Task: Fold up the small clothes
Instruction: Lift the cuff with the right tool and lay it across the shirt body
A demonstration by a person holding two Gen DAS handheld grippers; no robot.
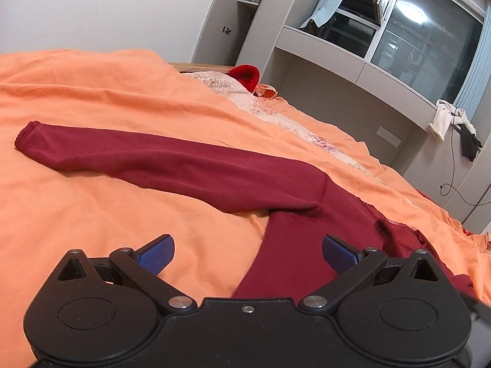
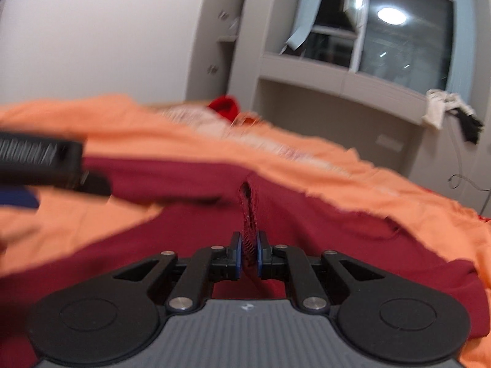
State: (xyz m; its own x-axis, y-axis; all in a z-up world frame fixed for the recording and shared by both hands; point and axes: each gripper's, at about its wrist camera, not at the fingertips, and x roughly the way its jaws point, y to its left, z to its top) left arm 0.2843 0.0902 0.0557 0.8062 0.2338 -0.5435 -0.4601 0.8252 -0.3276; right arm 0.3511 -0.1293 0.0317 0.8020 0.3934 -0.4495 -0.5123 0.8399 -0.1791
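A: One bed filled the lower part of both views, covered by an orange sheet point(image 1: 92, 92), rumpled in long folds. Behind it stood a plain pale wall, a grey cabinet point(image 1: 242, 15) with small knobs, and a dark window point(image 1: 429, 43) reflecting a ceiling light.

B: Anything held on shelves or ledges?

A: A recessed grey ledge ran under the window. White and black cloths point(image 1: 451, 122) hung over its right end, with a cable trailing down the wall below. A bright red knitted item point(image 1: 245, 75) sat at the far end of the bed, beside a pale patterned strip of fabric point(image 1: 260, 104).

B: And the garment?

A: The maroon top point(image 1: 291, 245) lay flat on the sheet, one long sleeve point(image 1: 153, 156) stretched out leftward, cuff well away from the body.

B: The tools?

A: The left gripper point(image 1: 247, 253) hovered low with its blue pads point(image 1: 155, 254) spread wide, holding nothing; the garment's side edge ran between them. The right gripper point(image 2: 249, 253) was nearly closed, pinching a raised ridge of the maroon top's fabric, frayed threads showing above the pads. That view was blurred.

B: Room to move?

A: Bare orange sheet lay left of the garment and beyond the sleeve. The bed's right edge fell away near the wall.
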